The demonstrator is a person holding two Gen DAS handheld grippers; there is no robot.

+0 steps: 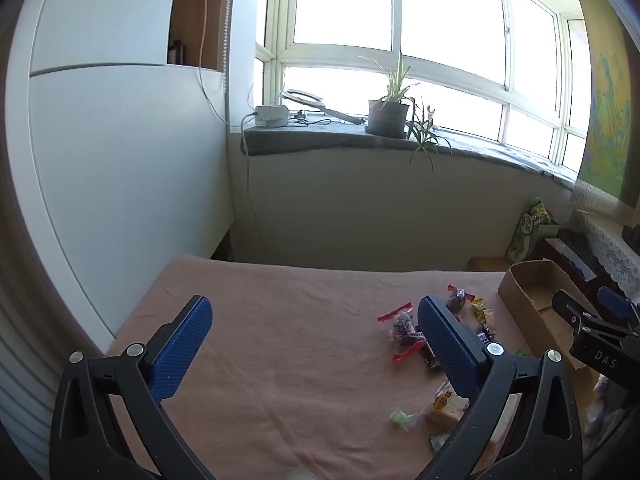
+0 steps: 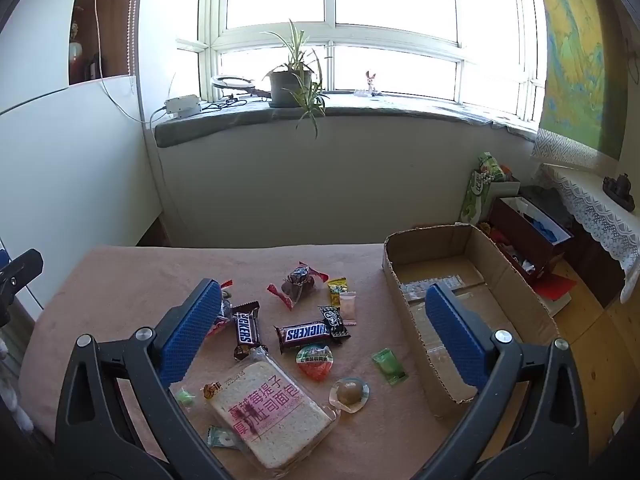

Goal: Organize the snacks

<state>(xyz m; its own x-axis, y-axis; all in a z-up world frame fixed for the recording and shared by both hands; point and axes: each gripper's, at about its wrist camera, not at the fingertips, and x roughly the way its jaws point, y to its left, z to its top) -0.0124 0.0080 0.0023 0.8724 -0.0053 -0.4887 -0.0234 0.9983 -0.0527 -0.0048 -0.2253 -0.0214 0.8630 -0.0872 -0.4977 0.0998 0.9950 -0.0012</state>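
With both your left hand-held gripper and right hand-held gripper wide and empty, nothing is sorted yet: wrapped snacks lie scattered on the pink-clothed desk below the right one, the open brown cardboard box just right, so lower and close on one.

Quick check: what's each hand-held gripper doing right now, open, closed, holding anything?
Left hand-held gripper: open, holding nothing.
Right hand-held gripper: open, holding nothing, above the snacks.

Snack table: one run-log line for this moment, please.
left gripper open, empty | right gripper open, empty | snacks loose on table | cardboard box empty
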